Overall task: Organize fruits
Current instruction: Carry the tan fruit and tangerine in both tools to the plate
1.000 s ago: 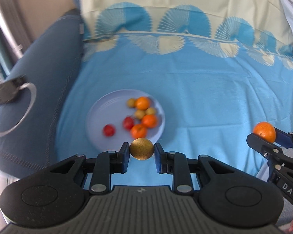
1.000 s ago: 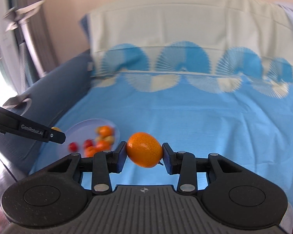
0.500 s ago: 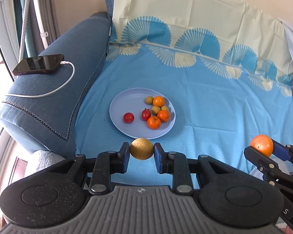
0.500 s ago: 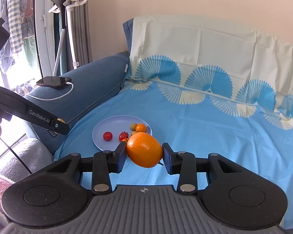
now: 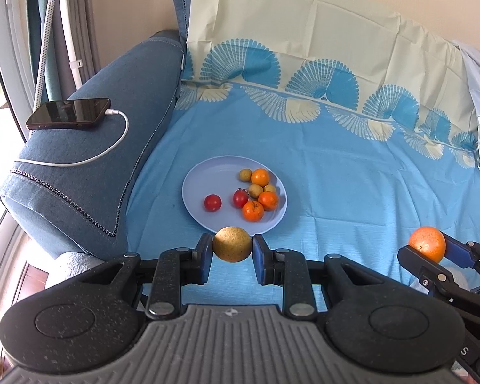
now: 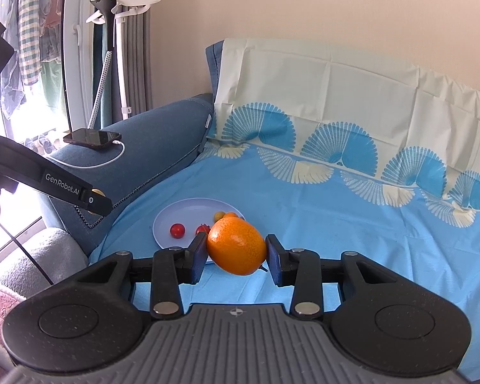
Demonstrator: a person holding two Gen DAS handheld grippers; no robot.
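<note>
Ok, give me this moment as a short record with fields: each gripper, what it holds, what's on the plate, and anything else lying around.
left gripper: shut on a yellow-brown round fruit, held clear of the plate
right gripper: shut on an orange
plate: pale blue, on the blue patterned cloth
on plate: two red fruits, three orange ones, three small yellowish ones
phone: on the sofa arm, white cable plugged in
</note>
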